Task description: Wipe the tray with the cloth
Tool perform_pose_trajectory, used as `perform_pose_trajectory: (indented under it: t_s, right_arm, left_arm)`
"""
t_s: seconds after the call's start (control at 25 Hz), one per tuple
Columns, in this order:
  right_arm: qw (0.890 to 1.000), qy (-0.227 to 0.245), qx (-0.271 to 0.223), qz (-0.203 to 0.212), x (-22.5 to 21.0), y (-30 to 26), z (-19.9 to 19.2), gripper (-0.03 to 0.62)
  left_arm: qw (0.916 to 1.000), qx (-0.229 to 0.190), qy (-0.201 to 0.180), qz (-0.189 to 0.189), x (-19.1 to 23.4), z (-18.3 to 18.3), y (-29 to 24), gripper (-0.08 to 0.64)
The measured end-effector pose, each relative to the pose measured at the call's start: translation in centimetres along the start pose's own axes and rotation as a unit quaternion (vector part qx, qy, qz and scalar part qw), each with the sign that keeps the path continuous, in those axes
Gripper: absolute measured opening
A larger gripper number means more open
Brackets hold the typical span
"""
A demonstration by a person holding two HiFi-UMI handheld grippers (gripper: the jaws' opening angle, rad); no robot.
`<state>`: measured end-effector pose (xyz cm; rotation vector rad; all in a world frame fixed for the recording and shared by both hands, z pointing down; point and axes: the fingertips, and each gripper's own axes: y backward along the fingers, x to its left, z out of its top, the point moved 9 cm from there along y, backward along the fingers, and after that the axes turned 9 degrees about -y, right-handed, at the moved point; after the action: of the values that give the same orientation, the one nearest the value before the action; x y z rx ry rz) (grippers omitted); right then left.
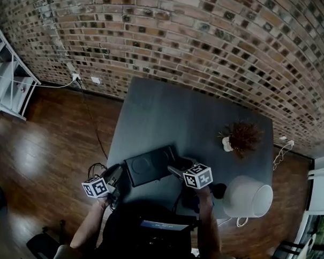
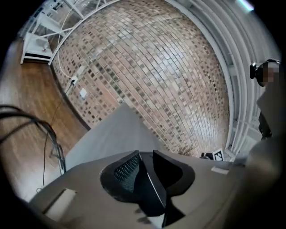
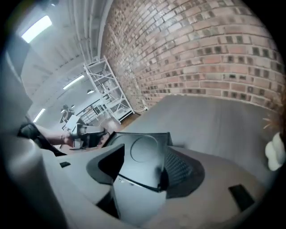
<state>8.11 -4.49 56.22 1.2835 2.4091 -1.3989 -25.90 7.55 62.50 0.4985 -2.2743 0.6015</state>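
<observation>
A black tray with a round recess lies near the front of the grey table. My left gripper is at the tray's left corner. In the left gripper view the tray stands edge-on between the jaws of the left gripper, which close on it. My right gripper is at the tray's right edge. In its own view the right gripper has its jaws apart around a corner of the tray; the tray's edge meets the ribbed right pad. I see no cloth.
A dried plant in a small white pot stands at the table's right. A white domed object and a small dark object sit at the front right corner. Cables run over the wooden floor on the left, and the brick wall is behind.
</observation>
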Motion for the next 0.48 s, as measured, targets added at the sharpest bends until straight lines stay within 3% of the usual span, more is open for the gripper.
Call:
perform_pose_trajectory:
  t_s: [0.12, 0.2, 0.32, 0.48]
  right_arm:
    - [0.999, -0.031, 0.04, 0.021, -2.4, -3.3, -0.9, 0.295]
    - [0.997, -0.054, 0.032, 0.037, -2.7, -3.5, -1.7, 0.255]
    - [0.996, -0.077, 0.007, 0.039, -2.6, -2.6, -2.4, 0.255]
    - [0.994, -0.101, -0.017, 0.023, -3.2, -1.7, -3.2, 0.255]
  left_arm:
    - [0.9999, 0.003, 0.014, 0.001, -0.6, -2.0, -1.1, 0.101]
    - [0.9995, -0.017, 0.021, 0.019, -0.9, -2.2, -1.9, 0.13]
    - [0.9977, -0.047, 0.035, 0.033, -0.9, -1.5, -3.4, 0.137]
    - [0.9985, -0.046, 0.016, 0.027, -0.1, 0.7, -7.3, 0.137]
